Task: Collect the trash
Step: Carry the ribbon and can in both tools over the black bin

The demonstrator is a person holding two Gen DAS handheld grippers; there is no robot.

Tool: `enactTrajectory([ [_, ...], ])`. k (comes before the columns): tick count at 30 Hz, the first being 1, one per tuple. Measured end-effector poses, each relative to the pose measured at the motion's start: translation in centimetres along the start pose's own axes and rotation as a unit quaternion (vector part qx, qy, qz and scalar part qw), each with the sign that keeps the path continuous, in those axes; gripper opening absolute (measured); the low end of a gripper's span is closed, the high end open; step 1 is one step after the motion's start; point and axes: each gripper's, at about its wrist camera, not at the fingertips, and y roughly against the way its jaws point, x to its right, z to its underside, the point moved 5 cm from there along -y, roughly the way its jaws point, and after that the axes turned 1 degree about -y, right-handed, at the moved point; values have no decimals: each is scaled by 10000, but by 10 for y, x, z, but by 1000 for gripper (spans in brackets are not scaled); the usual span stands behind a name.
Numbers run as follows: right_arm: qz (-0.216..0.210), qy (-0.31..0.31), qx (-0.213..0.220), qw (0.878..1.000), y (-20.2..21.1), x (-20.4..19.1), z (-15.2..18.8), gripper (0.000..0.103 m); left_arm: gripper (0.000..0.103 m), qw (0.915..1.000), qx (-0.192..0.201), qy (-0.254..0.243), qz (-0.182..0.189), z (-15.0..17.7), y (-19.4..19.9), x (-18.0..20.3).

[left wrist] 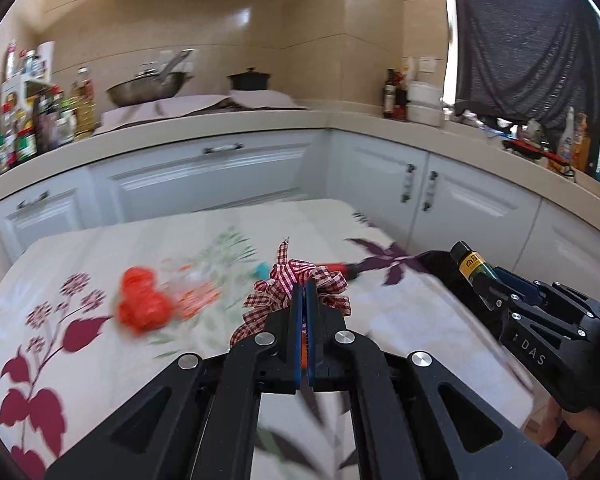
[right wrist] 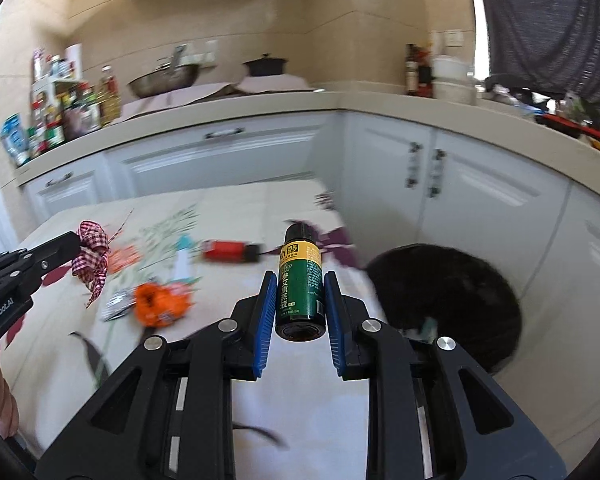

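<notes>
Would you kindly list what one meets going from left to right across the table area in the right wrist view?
Left gripper → red gingham ribbon bow → orange crumpled wrapper → red cylinder lying on its side → green bottle held in the right gripper → black trash bag.

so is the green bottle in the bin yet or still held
Still held, not in the bin. The right tool grips the green bottle between its blue pads, above the table edge; the black bin sits to its right.
</notes>
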Motion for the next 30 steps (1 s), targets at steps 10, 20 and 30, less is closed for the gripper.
enactTrajectory([
  [10, 621, -334, 137, 9974, -4, 77, -10, 23, 2, 9977, 69, -350, 574, -25, -36, 78],
  [20, 893, -614, 105, 9941, -21, 136, -3, 23, 2, 9948, -81, -588, 826, -36, -76, 137],
  [30, 1014, -807, 54, 9916, -39, 176, 1, 23, 2, 9925, -188, -809, 897, -37, -104, 175],
])
